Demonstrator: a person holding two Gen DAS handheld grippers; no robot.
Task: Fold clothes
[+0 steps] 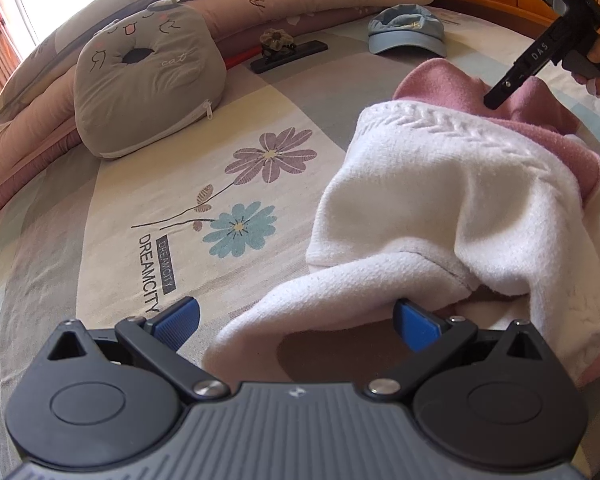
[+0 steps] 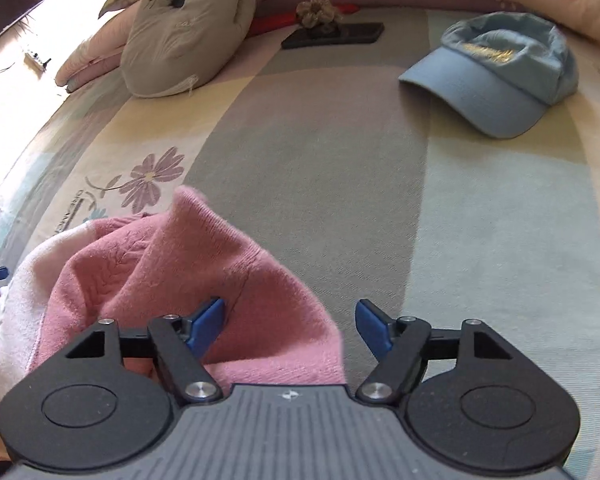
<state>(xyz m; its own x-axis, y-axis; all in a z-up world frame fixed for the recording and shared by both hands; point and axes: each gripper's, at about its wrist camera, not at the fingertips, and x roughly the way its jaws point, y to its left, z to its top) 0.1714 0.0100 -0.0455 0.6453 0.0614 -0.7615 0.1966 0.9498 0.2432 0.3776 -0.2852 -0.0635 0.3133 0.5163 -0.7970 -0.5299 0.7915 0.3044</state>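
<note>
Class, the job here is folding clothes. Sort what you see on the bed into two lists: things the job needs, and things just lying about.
Needed:
pink and white knitted garment
left gripper
right gripper

Lying about:
light blue cloth cap
grey cat-face cushion
flat black rectangular object

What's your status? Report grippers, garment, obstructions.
Left gripper open, white cloth between its fingers. Right gripper open at pink part. Pink-and-white garment bunched, unfolded. Blue cap lies beyond on bedsheet.
</note>
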